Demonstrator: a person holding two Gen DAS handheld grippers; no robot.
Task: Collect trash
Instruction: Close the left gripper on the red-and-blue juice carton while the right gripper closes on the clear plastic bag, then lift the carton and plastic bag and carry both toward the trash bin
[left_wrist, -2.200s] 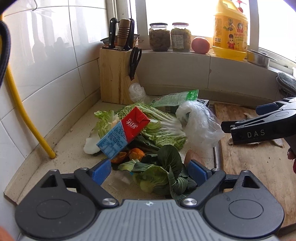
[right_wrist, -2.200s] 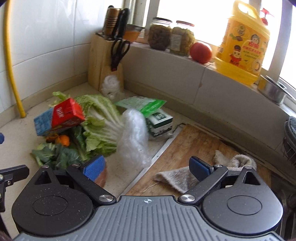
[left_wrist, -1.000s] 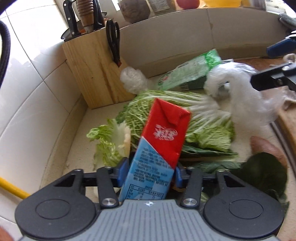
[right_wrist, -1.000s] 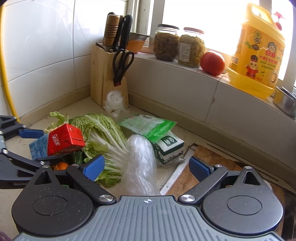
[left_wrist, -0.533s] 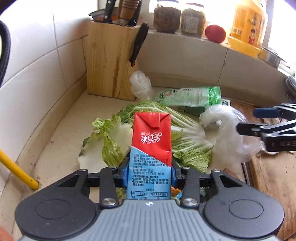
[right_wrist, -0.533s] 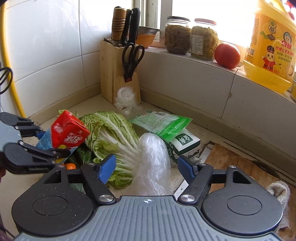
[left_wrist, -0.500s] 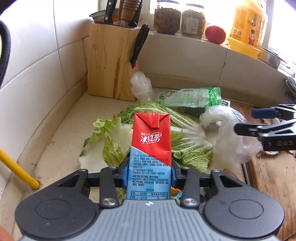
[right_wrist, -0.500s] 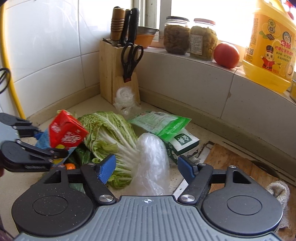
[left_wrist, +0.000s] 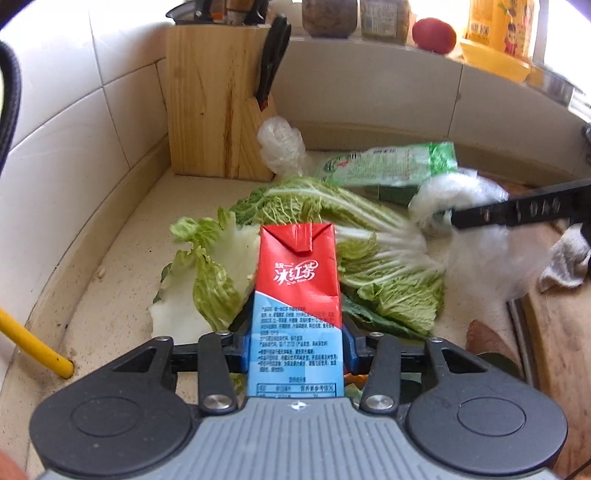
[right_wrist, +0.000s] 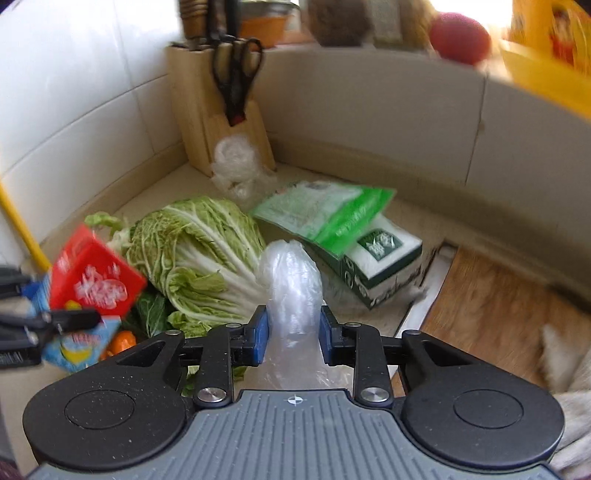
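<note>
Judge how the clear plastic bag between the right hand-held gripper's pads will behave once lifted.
The clear plastic bag looks thin and crumpled, so it will probably droop and trail. It seems very light. The right hand-held gripper, whose jaws have just been closing, pinches a bunched fold; smooth film might slip.

the left gripper (left_wrist: 295, 349) fills the bottom of its own view, its blue pads clamped on both sides of an upright red and blue drink carton (left_wrist: 297, 302). the right gripper (right_wrist: 293, 332), low in the middle of its view, has just been closing its jaws, and its blue pads now press a bunched clear plastic bag (right_wrist: 291, 291) between them. its black fingers (left_wrist: 517, 212) reach in from the right edge of the left view.
</note>
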